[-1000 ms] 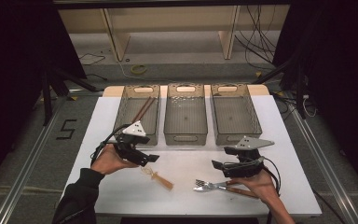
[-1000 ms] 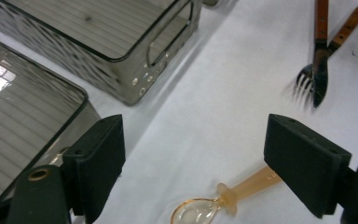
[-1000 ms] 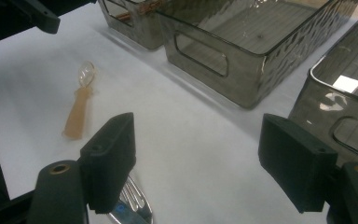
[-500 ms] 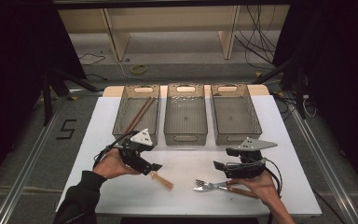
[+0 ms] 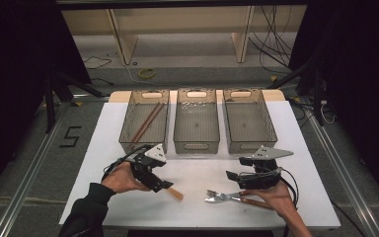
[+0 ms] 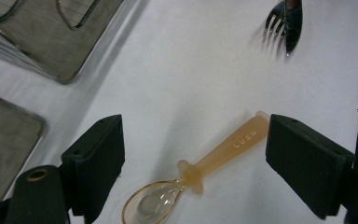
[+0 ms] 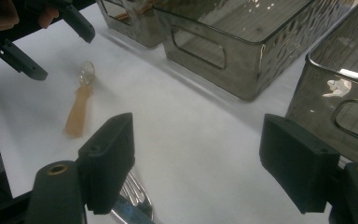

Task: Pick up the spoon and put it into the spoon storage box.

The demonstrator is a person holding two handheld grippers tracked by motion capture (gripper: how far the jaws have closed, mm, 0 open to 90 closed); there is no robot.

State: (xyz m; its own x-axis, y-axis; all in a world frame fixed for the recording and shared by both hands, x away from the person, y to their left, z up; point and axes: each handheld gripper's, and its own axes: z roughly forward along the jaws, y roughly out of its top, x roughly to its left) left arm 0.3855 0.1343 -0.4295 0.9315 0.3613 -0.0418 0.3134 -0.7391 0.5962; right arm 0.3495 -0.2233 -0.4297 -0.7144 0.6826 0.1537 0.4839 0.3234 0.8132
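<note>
Jaws of the left gripper stand wide apart, one on each side of the translucent orange spoon, which lies flat on the white table with its clear bowl toward the camera and its handle slanting away. Neither jaw touches it. In the high view the left gripper sits low over the spoon at the near left of the table.

Compared with a second ago, that gripper has swung down and tipped toward the table, so the spoon's bowl end is now under it; the spoon itself has not moved. My reading is that a pickup is being lined up and the closing is yet to come.

The right gripper is also spread wide, holding nothing, and has barely shifted. Just below it lies a metal fork with a brownish handle, possibly with a second utensil alongside; the blur makes that hard to settle.

Farther off, three grey bins stand in a row, the left one holding chopsticks.
</note>
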